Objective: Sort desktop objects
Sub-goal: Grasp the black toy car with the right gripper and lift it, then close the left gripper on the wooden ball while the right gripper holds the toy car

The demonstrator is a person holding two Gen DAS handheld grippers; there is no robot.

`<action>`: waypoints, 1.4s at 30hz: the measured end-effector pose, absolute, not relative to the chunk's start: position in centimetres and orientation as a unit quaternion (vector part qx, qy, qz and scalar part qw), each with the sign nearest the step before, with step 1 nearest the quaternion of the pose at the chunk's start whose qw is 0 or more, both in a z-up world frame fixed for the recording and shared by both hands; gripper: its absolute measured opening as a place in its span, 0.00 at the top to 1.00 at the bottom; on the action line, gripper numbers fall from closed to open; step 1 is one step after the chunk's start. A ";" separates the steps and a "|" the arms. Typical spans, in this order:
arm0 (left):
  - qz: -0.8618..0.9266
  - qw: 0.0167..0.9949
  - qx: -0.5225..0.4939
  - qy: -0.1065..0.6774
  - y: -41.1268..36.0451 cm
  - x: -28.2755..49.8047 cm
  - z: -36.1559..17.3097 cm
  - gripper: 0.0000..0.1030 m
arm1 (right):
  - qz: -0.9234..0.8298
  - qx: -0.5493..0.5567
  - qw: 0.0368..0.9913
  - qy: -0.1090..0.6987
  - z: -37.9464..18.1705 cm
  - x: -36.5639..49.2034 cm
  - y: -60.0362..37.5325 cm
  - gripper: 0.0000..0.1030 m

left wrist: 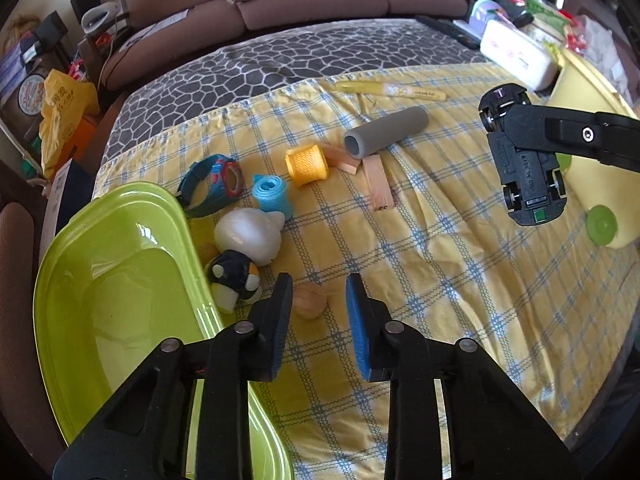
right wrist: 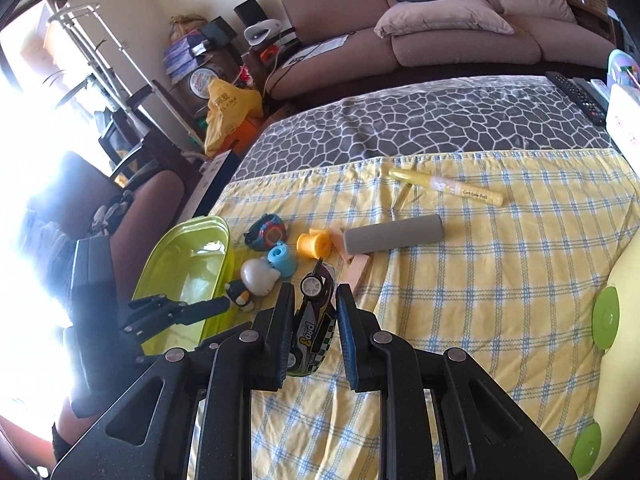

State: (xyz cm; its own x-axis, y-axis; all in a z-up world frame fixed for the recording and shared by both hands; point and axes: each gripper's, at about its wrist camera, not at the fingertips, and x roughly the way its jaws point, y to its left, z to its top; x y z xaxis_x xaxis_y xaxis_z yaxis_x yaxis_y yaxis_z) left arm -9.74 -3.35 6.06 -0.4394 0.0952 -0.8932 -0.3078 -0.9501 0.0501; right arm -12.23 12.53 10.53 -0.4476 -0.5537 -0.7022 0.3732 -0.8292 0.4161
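My right gripper (right wrist: 314, 300) is shut on a toy car (right wrist: 314, 316) and holds it above the yellow checked cloth; the left wrist view shows the car's black underside (left wrist: 524, 168) in the air at the right. My left gripper (left wrist: 318, 294) is open, its jaws on either side of a small tan ball (left wrist: 309, 300) on the cloth. Beside it lie a penguin toy (left wrist: 236, 274), a white figure (left wrist: 248, 234), a blue roll (left wrist: 272, 194), a blue watch (left wrist: 218, 182), a yellow spool (left wrist: 307, 164), wooden blocks (left wrist: 376, 184), a grey tube (left wrist: 386, 132) and a yellow pen (left wrist: 392, 90).
A green tub (left wrist: 116, 304) stands at the left edge of the cloth. A pale yellow bin with green discs (left wrist: 600, 216) stands at the right. A white box (left wrist: 516, 54) and remote controls (right wrist: 576, 94) lie at the far right. A sofa (right wrist: 420, 32) stands behind the table.
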 end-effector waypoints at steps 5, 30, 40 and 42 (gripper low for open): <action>0.827 0.124 -0.533 0.126 -2.2 -10.0 4.7 0.76 | -0.845 0.447 0.276 -0.103 10.7 -12.1 13.1 0.80; 0.820 0.095 -0.557 0.090 -3.0 -10.9 2.7 0.80 | -0.845 0.443 0.282 -0.102 11.3 -11.6 13.4 0.80; 0.831 0.115 -0.540 0.070 -1.9 -10.8 3.7 0.80 | -0.848 0.440 0.277 -0.103 11.6 -11.7 13.8 0.80; 0.841 0.131 -0.522 0.047 -1.7 -10.7 5.0 0.80 | -0.851 0.436 0.275 -0.100 11.8 -11.7 14.0 0.80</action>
